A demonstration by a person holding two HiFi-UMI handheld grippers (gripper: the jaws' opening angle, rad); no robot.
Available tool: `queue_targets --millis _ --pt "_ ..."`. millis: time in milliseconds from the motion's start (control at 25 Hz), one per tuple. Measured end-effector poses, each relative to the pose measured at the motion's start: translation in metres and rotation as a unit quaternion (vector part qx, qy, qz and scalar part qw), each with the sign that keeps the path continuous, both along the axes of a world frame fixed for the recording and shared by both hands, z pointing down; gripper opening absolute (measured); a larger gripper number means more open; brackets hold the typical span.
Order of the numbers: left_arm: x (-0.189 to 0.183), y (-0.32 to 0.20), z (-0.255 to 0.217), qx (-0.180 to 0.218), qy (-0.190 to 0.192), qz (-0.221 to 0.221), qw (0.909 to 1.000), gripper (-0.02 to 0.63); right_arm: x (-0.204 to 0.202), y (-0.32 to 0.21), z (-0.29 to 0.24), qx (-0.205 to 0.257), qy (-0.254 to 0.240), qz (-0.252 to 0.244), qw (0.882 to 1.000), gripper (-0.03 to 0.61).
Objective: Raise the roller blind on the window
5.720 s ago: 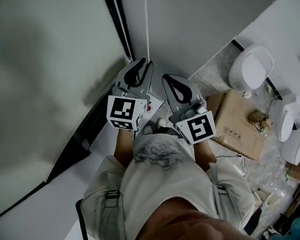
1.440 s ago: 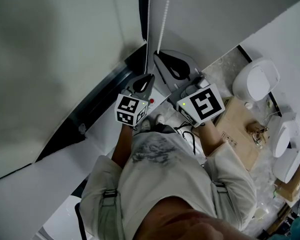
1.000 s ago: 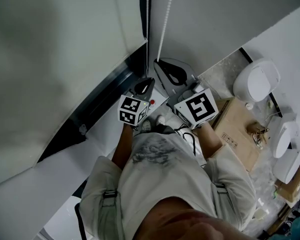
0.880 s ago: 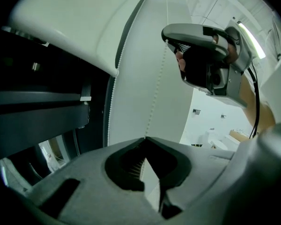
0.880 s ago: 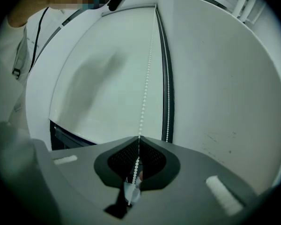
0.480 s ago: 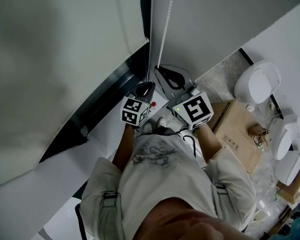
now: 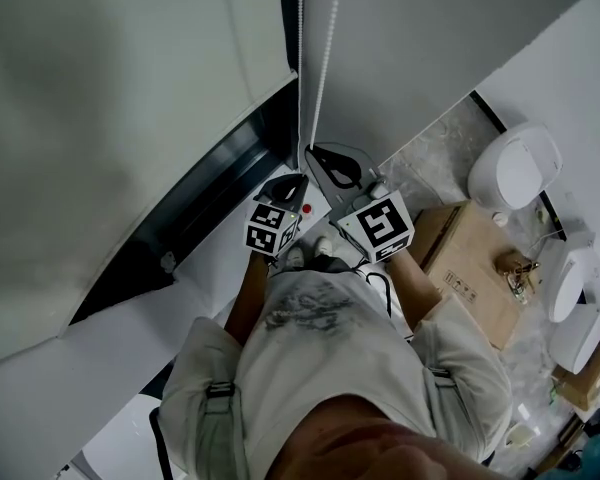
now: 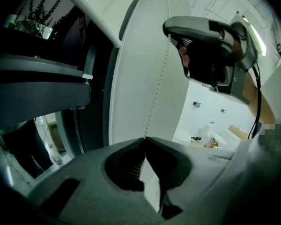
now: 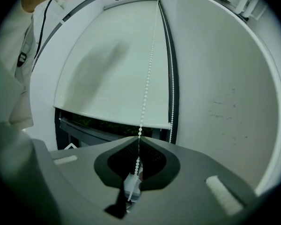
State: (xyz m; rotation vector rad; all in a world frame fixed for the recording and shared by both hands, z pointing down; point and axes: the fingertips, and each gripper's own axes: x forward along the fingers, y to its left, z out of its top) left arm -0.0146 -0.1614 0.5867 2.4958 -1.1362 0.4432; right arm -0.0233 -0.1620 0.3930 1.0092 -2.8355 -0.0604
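Observation:
The white roller blind covers most of the window at the left of the head view. In the right gripper view its bottom bar hangs above a dark strip of glass. A white bead chain drops in two strands beside the black window frame. My right gripper is shut on one strand, and the bead chain runs straight up from the right gripper. My left gripper sits just below and left of it. The left gripper is shut on the same bead chain, under the right gripper.
The white sill lies under the window. A grey wall stands to the right of the chain. On the floor at the right are a cardboard box and white ceramic fixtures. The person's own body fills the lower middle.
My right gripper has gone down along the chain, away from the head camera and close to the left gripper. The left gripper has barely shifted. More dark glass shows under the blind.

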Motion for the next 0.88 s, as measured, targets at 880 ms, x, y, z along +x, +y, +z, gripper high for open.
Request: queue_targets --millis 880 --pt "-0.017 0.011 -0.228 0.18 0.07 -0.001 0.9811 0.077 0.004 0.004 -0.003 0.009 0.0 -0.002 1.0 0.014"
